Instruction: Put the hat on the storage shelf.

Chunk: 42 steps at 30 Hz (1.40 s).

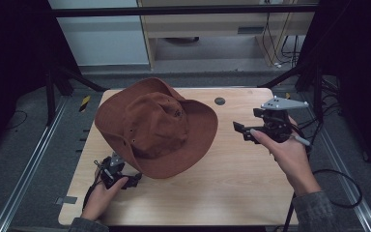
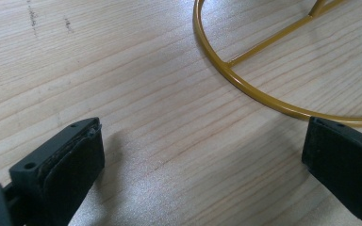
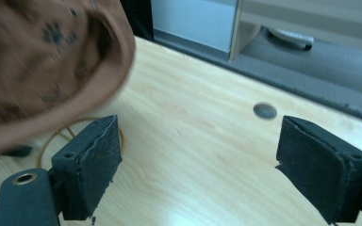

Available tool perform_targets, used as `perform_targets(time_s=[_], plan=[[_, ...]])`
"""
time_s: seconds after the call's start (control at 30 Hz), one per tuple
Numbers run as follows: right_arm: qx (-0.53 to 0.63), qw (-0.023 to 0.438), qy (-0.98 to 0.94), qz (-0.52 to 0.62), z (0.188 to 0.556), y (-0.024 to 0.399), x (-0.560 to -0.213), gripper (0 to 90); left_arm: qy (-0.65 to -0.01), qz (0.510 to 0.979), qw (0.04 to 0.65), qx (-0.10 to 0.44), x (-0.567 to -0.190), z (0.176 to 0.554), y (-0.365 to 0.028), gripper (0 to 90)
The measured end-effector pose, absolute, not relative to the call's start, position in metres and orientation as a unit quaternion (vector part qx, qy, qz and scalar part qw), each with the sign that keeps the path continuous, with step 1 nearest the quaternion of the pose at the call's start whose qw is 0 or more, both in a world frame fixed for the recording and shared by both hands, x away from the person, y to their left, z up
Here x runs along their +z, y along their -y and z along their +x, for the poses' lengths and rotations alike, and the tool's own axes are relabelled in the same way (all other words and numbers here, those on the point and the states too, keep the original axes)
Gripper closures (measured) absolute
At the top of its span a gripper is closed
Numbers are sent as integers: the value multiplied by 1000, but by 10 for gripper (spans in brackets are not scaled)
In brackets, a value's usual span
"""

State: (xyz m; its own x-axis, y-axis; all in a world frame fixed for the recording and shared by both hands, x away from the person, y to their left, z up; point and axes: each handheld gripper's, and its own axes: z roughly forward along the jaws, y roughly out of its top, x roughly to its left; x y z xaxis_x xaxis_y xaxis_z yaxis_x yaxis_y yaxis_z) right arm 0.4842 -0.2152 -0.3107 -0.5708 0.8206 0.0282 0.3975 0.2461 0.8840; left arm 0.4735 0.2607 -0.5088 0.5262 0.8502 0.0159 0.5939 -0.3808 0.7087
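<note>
The brown wide-brimmed hat [image 1: 155,126] sits tilted at the middle-left of the wooden table [image 1: 232,183], propped on a gold wire hat stand [image 2: 245,80] whose ring base rests flat beneath it. The left gripper [image 1: 134,180] waits low at the near brim, jaws apart and empty, facing that ring. The right gripper [image 1: 244,131] hovers at the right, jaws wide and empty, aimed toward the brim.

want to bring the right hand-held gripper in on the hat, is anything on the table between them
Nothing visible does. The right hand-held gripper hovers with its jaws open toward the brown hat, and only bare wooden table lies between them. The small dark disc set in the tabletop sits farther back, off that line.
</note>
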Motion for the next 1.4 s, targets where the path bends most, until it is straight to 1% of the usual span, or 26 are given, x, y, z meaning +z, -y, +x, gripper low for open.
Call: perform_targets(time_s=[0.3,0.5,0.57,0.77,0.83,1.1,1.13,1.17,1.3,1.33,1.4], plan=[[434,203,-764,433,481,221,-379,173,-447,808,332,193,-509,474,-261,0],[397,187,-778,449,476,223,-423,139,-447,808,332,193,-509,473,-261,0],[397,184,-777,453,476,223,-427,133,-447,808,332,193,-509,473,-261,0],[380,168,-773,479,477,227,-463,113,-448,807,332,194,-509,473,-261,0],[366,174,-774,486,478,229,-474,113,-448,807,332,194,-509,473,-261,0],[352,180,-761,514,478,236,-502,99,-448,807,332,194,-509,473,-261,0],[346,180,-763,516,478,236,-505,86,-448,807,331,194,-509,473,-261,0],[343,192,-765,510,477,235,-508,83,-449,806,333,194,-509,473,-260,0],[335,204,-767,509,475,232,-509,70,-449,806,333,194,-509,473,-260,0],[331,218,-769,501,474,230,-511,53,-448,807,333,194,-509,473,-261,0],[331,220,-767,503,473,228,-512,47,-447,808,331,194,-509,473,-261,0]])
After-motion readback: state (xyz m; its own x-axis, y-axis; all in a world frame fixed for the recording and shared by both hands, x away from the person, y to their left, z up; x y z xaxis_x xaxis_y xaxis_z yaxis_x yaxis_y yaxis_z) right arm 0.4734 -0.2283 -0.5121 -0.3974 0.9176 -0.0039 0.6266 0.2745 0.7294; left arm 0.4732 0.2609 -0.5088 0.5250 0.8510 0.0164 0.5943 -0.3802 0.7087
